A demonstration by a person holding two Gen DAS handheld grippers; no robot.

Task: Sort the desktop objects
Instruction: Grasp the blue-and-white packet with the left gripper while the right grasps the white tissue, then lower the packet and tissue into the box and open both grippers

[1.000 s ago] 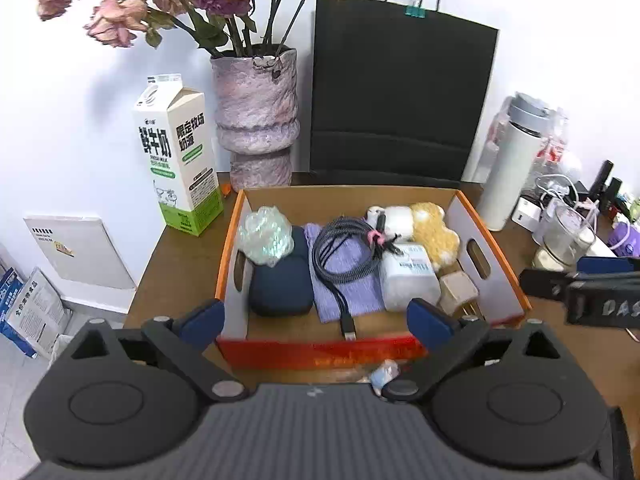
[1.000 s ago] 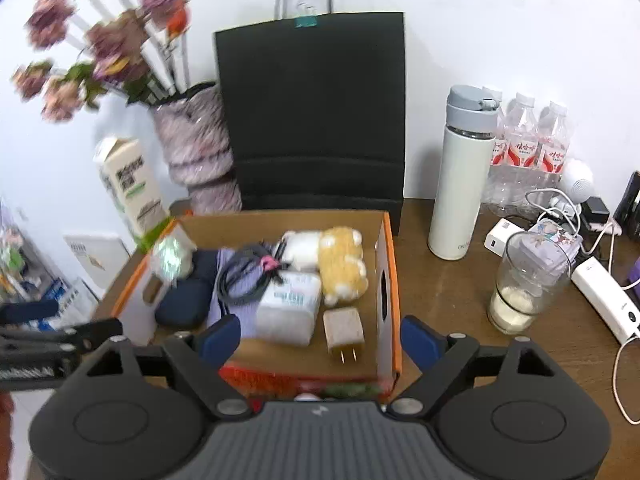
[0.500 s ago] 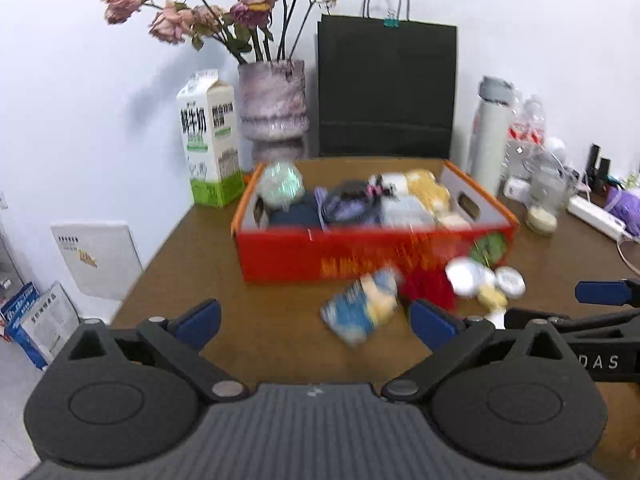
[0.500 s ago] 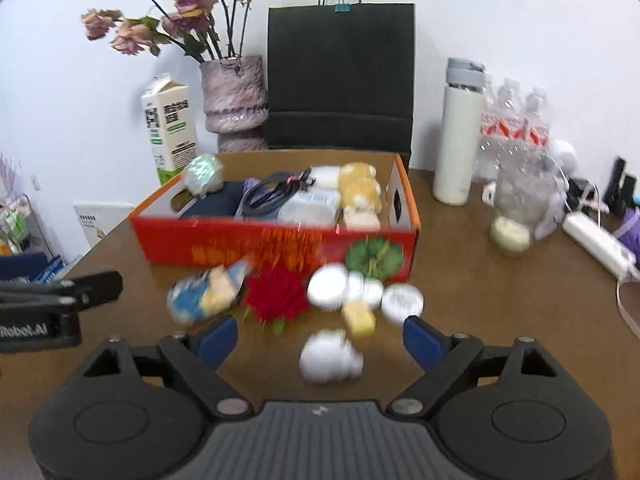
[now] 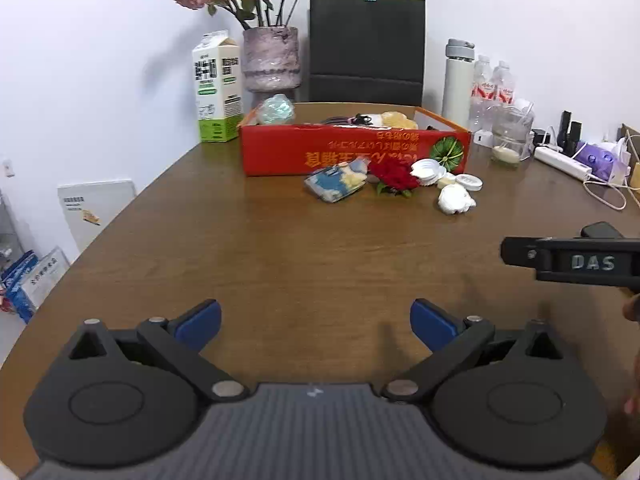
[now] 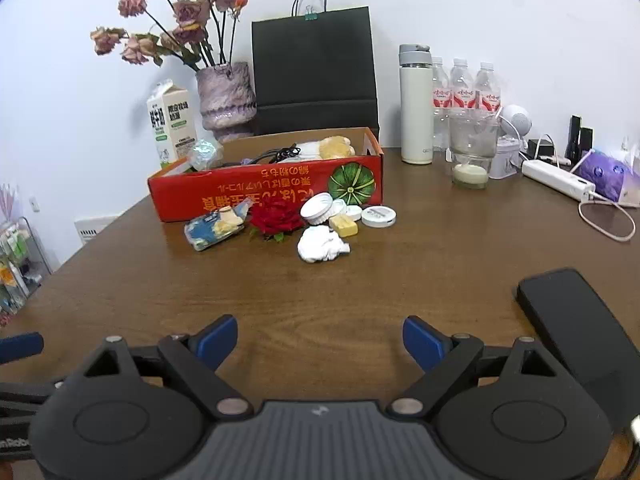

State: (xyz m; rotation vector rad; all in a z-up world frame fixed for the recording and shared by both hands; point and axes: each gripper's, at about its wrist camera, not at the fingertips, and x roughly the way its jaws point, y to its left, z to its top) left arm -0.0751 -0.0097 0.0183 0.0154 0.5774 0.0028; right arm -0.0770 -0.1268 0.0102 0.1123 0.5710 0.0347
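1. Hanging low over the brown table point(image 5: 280, 256), the left gripper point(image 5: 316, 320) has its blue jaws wide apart with nothing between them.
2. The right gripper point(image 6: 320, 338) hangs the same way, jaws wide apart and holding nothing.
3. From the right gripper, a red box point(image 6: 272, 192) sits far off at 12 o'clock. It holds a dark cable, a yellow fluffy toy and a shiny ball.
4. Just in front of the box lies a little pile on the table: a blue and yellow packet point(image 6: 214, 228), a red flower point(image 6: 276, 220), white round lids point(image 6: 378, 215), a yellow block point(image 6: 343, 226) and a crumpled white lump point(image 6: 322, 245).
5. At 11 o'clock behind the box stand a milk carton point(image 6: 171, 124) and a vase point(image 6: 227, 98) of dried roses.
6. At 1 o'clock stand a white flask point(image 6: 416, 104) and a glass jar point(image 6: 472, 152).
7. A black phone point(image 6: 576, 320) lies flat at 3 o'clock, just beside the right gripper.
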